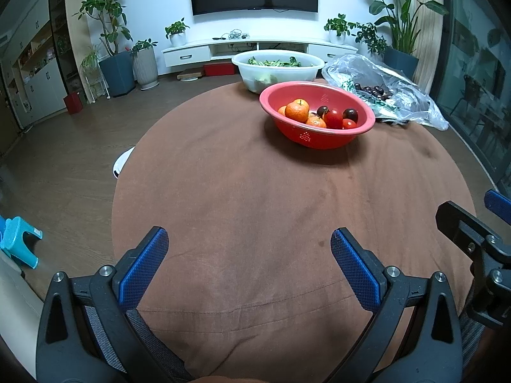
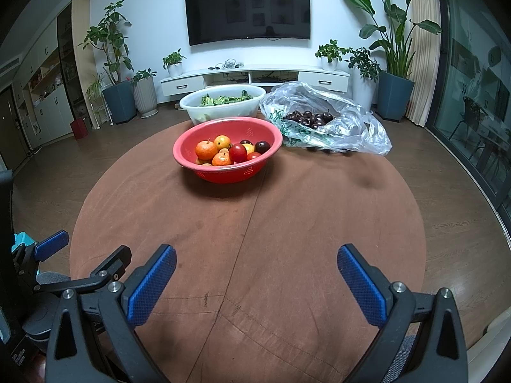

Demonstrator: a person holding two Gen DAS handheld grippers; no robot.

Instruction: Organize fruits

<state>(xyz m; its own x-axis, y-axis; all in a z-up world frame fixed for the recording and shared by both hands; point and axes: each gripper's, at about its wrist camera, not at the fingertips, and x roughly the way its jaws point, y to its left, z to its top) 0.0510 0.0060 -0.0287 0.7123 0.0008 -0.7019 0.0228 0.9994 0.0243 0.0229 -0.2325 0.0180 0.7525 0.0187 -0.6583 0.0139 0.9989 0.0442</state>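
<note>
A red colander bowl sits on the far half of the round brown table. It holds oranges, red tomatoes and dark plums. A clear plastic bag with dark cherries lies right of the bowl. My left gripper is open and empty above the near table. My right gripper is open and empty too, well short of the bowl.
A white basin of green leaves stands behind the red bowl. The right gripper's body shows at the right edge of the left wrist view. The left gripper's body shows at the left edge of the right wrist view. Wooden floor surrounds the table.
</note>
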